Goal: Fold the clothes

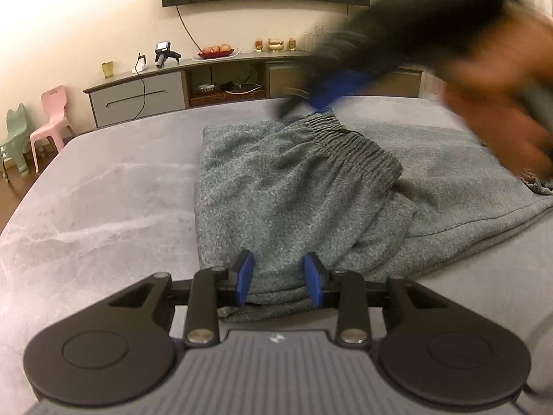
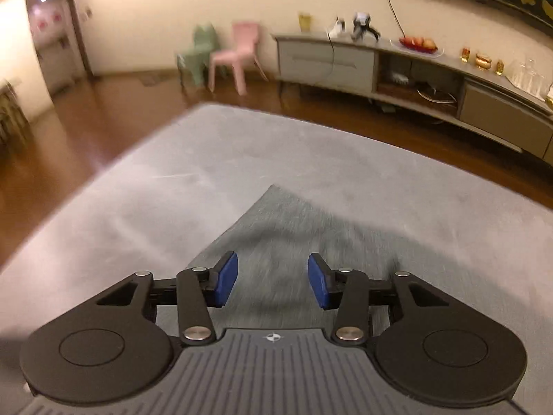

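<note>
Grey knit trousers (image 1: 293, 200) lie partly folded on a grey marbled table (image 1: 103, 207), elastic waistband on top toward the far side. My left gripper (image 1: 279, 276) is open, its blue pads on either side of the near fold of the fabric. My right gripper (image 1: 311, 103) shows blurred in the left wrist view, above the far waistband, with the hand behind it. In the right wrist view my right gripper (image 2: 273, 278) is open and empty above a corner of the trousers (image 2: 276, 228).
A long grey sideboard (image 1: 138, 93) with a fruit plate (image 1: 216, 52) and small objects stands by the far wall. A pink chair (image 1: 52, 121) and a green chair (image 1: 15, 138) stand on the wood floor left of the table (image 2: 138, 207).
</note>
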`<state>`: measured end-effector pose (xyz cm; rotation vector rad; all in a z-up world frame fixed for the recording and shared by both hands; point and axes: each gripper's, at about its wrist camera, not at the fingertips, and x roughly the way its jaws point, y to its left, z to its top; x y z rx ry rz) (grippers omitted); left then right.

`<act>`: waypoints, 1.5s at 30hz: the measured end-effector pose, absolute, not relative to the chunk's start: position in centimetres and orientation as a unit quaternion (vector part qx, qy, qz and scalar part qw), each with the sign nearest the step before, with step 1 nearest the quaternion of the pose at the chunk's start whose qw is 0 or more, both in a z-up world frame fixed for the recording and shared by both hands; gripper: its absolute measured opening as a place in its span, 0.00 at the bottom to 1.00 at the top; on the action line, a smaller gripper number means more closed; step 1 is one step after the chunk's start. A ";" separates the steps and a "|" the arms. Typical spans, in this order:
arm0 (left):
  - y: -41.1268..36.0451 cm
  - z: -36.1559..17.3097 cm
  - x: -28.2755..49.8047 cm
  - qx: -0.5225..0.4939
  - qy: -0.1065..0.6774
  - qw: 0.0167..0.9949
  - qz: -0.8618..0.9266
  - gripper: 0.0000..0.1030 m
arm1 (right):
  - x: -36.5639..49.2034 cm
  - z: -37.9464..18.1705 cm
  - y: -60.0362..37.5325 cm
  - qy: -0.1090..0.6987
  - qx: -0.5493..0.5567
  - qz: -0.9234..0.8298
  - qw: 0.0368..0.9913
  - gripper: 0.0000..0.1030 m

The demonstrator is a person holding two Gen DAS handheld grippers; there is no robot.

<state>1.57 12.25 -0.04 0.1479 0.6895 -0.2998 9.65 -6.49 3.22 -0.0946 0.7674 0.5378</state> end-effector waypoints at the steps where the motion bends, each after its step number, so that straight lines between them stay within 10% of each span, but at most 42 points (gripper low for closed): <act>1: 12.1 0.0 1.7 0.073 0.338 0.927 -0.144 0.33 | 8.4 1.8 -7.3 0.385 -0.055 0.259 0.884 0.44; 16: 7.3 6.2 2.8 0.025 0.266 0.957 -0.116 0.32 | 3.3 -0.3 -14.8 0.372 -0.077 0.183 0.907 0.43; 37: -4.0 0.1 5.5 0.149 0.338 0.921 -0.122 0.42 | 2.1 -4.6 -23.5 0.391 -0.045 0.146 0.908 0.44; 45: -7.2 8.1 1.5 0.021 0.291 0.938 -0.189 0.52 | -6.8 0.9 -35.9 0.343 0.024 0.091 0.935 0.85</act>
